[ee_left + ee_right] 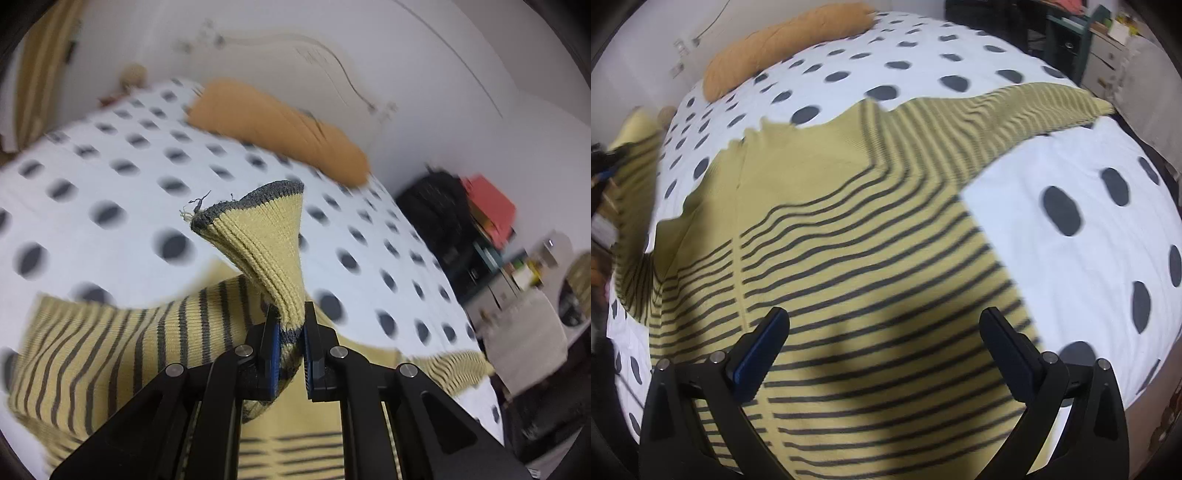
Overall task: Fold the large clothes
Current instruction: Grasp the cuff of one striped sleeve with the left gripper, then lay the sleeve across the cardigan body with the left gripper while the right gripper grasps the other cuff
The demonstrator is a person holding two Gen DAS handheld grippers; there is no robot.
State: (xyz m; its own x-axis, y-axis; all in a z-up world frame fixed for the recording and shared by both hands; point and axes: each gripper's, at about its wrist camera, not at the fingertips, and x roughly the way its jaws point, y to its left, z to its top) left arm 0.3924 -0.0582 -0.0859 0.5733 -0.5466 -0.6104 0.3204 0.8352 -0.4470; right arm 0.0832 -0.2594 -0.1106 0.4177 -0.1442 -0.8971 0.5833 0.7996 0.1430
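The sweater, yellow with dark stripes, lies spread on the bed, one sleeve stretched out flat toward the far right. The left tool pinches the other sleeve just behind its cuff, which stands up above the pads, lifted off the dotted cover. The right tool hovers over the sweater's body with its fingers spread and nothing between them. A tan pillow lies at the far end of the bed.

This looks like the first sleeve fold: the held sleeve is raised and not yet laid across the body. The next move probably calls for carrying that cuff inward over the chest and setting it flat, while the right tool either pins the body so it does not drag or goes for the far sleeve.
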